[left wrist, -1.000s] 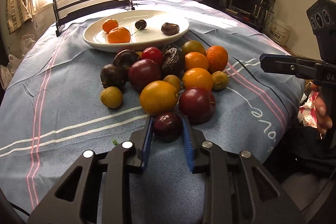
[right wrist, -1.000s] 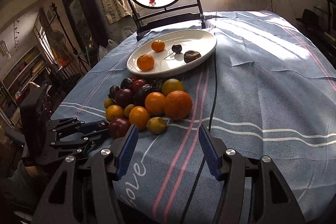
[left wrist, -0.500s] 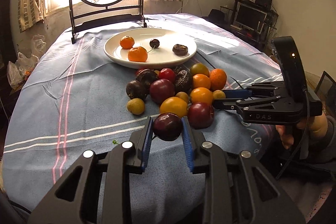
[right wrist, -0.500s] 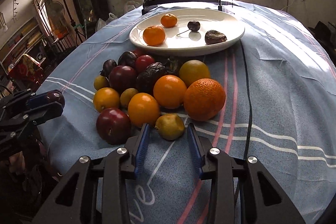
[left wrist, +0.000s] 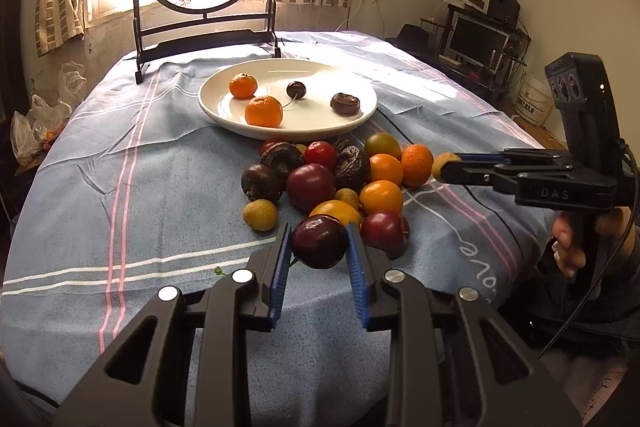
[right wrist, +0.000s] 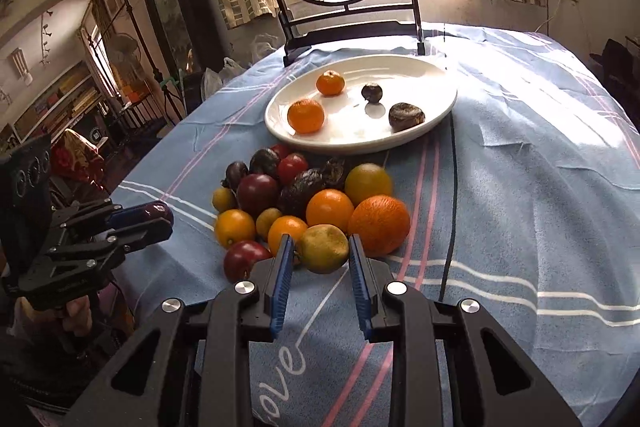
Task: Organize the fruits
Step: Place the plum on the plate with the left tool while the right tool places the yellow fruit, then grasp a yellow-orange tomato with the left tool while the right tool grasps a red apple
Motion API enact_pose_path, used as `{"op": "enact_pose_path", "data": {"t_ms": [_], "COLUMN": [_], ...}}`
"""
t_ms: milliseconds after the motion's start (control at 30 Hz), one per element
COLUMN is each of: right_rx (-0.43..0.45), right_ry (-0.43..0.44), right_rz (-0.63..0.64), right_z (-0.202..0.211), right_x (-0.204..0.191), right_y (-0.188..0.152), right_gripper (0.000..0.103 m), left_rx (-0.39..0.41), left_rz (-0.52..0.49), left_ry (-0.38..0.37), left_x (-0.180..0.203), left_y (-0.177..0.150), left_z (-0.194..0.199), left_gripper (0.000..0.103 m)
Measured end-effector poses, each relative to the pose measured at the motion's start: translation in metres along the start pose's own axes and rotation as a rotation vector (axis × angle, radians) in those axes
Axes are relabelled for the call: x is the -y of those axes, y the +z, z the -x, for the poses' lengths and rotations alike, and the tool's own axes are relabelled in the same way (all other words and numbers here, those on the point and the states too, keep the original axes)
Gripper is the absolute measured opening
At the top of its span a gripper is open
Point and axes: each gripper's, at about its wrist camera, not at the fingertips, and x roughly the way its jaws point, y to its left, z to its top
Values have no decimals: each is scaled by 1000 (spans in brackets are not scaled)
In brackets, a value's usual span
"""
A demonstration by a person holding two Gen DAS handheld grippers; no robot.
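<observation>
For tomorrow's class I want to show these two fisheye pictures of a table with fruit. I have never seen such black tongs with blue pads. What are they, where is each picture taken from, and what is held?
There is no robot here. A person holds a hand-operated two-finger gripper in each hand, with a camera on each looking forward along its fingers. One picture comes from the left gripper, the other from the right gripper; each also shows the other tool off to one side.

A blue striped tablecloth carries a heap of loose fruit and, behind it, a white plate with four fruits on it.

The left gripper is shut on a dark red plum, lifted clear of the cloth. The right gripper's jaws have just been closing and now clamp a small yellow-green fruit at the heap's near edge.
</observation>
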Motion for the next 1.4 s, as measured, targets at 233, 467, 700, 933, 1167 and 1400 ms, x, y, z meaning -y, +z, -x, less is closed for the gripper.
{"op": "enact_pose_path", "data": {"t_ms": [233,467,700,933,1167,1400], "right_rx": [60,13,49,68,72,38], "right_ry": [11,-20,-36,-53,-64,-37], "right_rz": [-49,-104,-135,-89,-150,-147], "right_z": [-6,-69,-88,-39,-1,10], "right_x": [29,54,59,48,53,38], "right_y": [67,125,145,99,32,-9], "right_gripper": [28,28,58,57,57,57], "left_rx": [12,-33,-87,-14,-53,-92], "left_rz": [19,30,76,31,-94,-67], "left_ry": [-14,-34,-4,19,-13,29], "left_x": [-6,-7,-14,-8,30,27], "left_y": [53,115,129,89,19,-5], "left_z": [-32,-103,-140,-68,-24,-32], "left_gripper": [26,26,43,61,61,43]}}
